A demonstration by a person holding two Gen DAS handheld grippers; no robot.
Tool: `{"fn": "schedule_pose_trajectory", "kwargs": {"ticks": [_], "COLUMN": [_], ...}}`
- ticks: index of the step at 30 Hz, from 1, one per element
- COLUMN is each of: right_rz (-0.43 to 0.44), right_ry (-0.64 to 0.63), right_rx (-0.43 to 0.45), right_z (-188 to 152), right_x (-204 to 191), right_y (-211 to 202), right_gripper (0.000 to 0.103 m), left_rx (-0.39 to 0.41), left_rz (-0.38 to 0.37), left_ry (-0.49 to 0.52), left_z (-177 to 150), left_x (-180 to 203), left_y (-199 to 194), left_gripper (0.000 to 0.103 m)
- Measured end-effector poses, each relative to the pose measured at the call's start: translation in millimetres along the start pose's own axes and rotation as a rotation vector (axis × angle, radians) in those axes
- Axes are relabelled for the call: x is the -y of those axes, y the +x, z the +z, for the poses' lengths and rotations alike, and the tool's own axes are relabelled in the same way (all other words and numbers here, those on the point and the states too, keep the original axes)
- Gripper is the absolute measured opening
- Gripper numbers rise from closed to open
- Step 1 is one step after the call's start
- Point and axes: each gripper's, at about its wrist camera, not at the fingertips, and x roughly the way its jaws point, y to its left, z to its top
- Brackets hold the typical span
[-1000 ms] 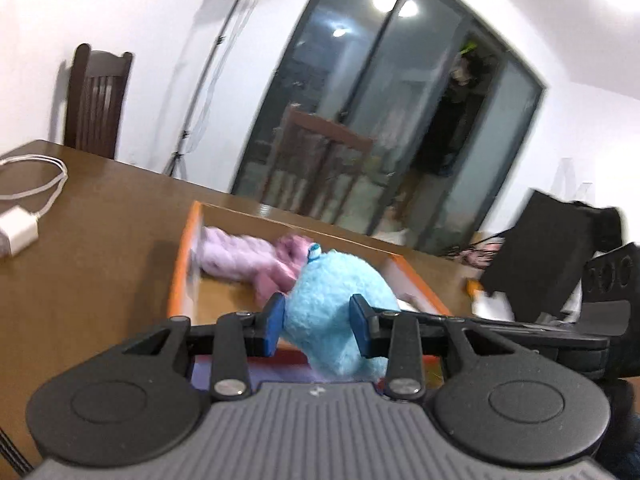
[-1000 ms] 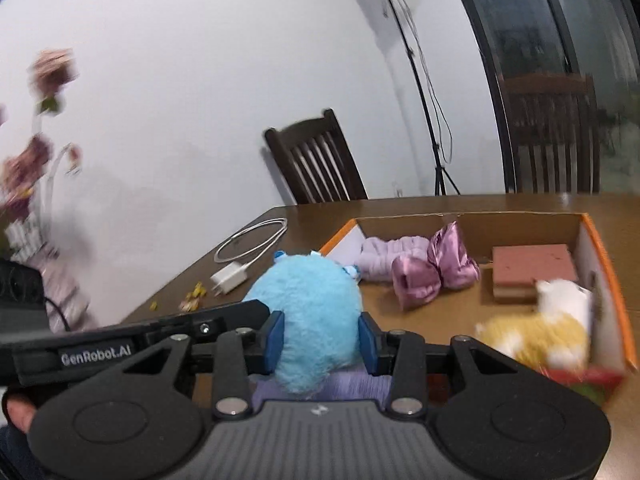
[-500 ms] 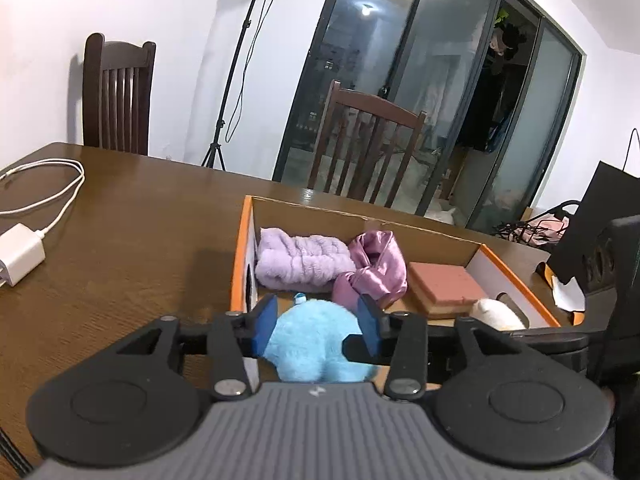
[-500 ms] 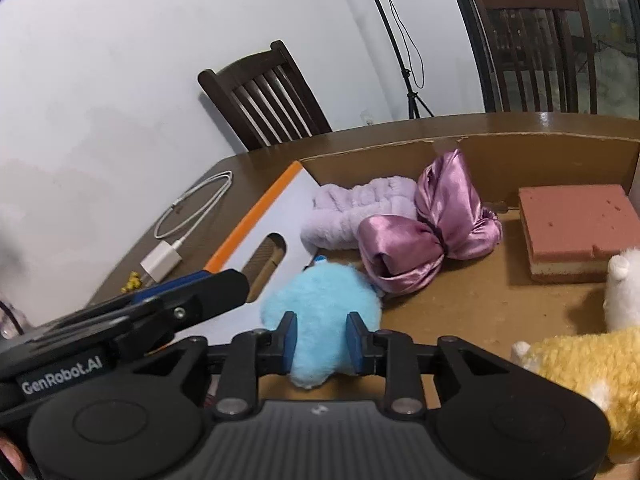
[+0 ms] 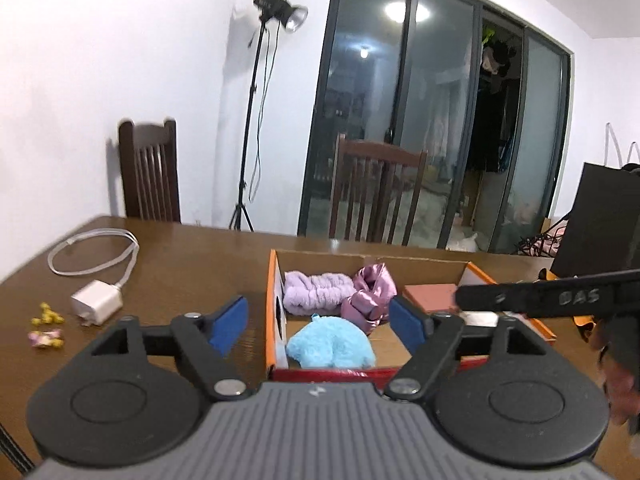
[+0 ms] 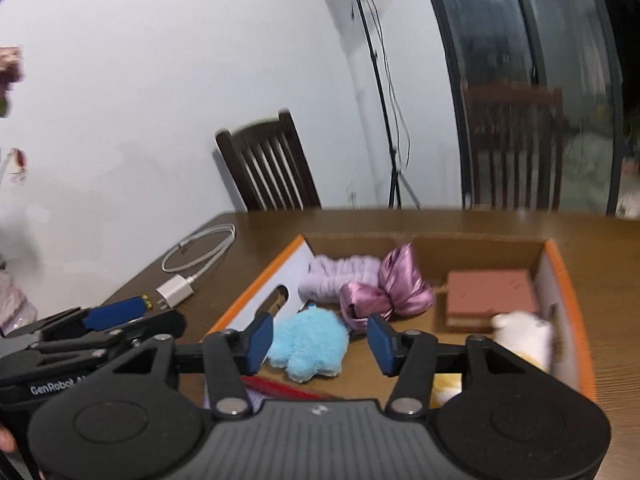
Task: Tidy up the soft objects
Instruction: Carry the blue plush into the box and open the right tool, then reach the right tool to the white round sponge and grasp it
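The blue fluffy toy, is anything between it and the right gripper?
No. The blue fluffy toy lies in the box, just beyond the open right gripper, with nothing visible between them. The purple bow sits behind it.

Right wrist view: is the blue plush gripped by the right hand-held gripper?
No, the blue plush lies in the box, apart from the open right hand-held gripper.

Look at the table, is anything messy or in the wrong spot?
Mostly tidy: the blue plush lies inside the box with the other soft things. Only some small yellow bits are scattered on the table near the white charger, outside the box.
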Motion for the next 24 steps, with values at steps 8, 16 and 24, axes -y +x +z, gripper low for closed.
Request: {"fn": "schedule_pose_trajectory", "kwargs": {"ticks": [8,16,24], "right_rz": [-0.039,-0.058,-0.093], "right_ry": [-0.106,-0.090,-0.053], "right_rx": [0.134,0.184,0.133], "right_z": [-40,-104,-148], "right_x": [-21,-14,2], "right_y": [-100,-167,-178], "right_gripper": [0.066,0.077,0.078], "left_rx": [0.062,0.059,-0.029], "left_rz": [0.035,0.019,0.013], "left_ry": [0.029,0.008,0.032], "left_z": [-19,-61,-89], "left_x": [23,45,65], "left_y": [-86,-145,-144], "left_gripper": [0.091,0.099,0.099]}}
